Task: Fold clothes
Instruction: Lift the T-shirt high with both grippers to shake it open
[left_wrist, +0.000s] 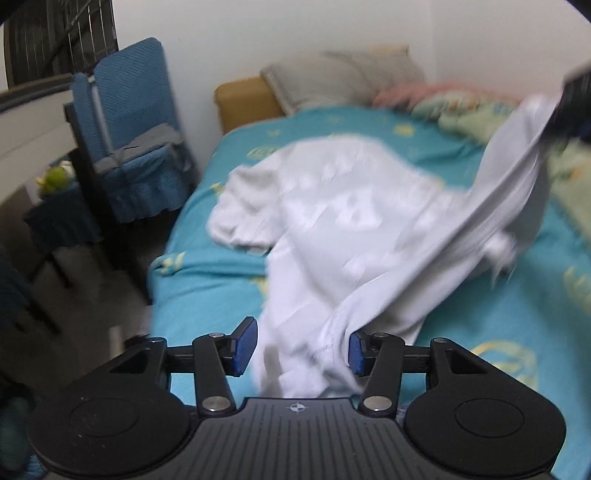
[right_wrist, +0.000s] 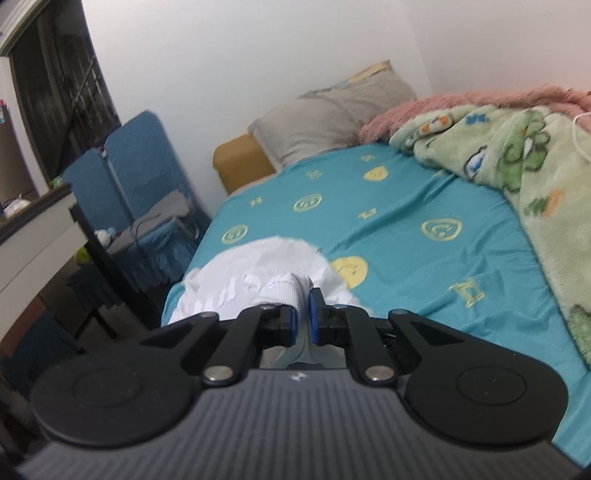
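Right tool (right_wrist: 302, 314) pinches white garment (left_wrist: 351, 221) (left tool (left_wrist: 302, 347) agape).

Garment spread on the bed, one tool at each end

The garment (left_wrist: 332, 229) lies on the bed (left_wrist: 207, 280); the left tool (left_wrist: 301, 349) sits at its near edge, the right tool (right_wrist: 302, 317) pinches its far corner. Pillows (right_wrist: 325, 122) lie at the bed's head, a blanket (right_wrist: 517, 158) along its right side, a chair (left_wrist: 129, 129) left of it.

Soft white cloth garment (left_wrist: 343, 221) on smooth teal cotton-like sheet (right_wrist: 399, 221); fluffy green fleece blanket (right_wrist: 517, 155); matt black plastic fingers (left_wrist: 245, 345).
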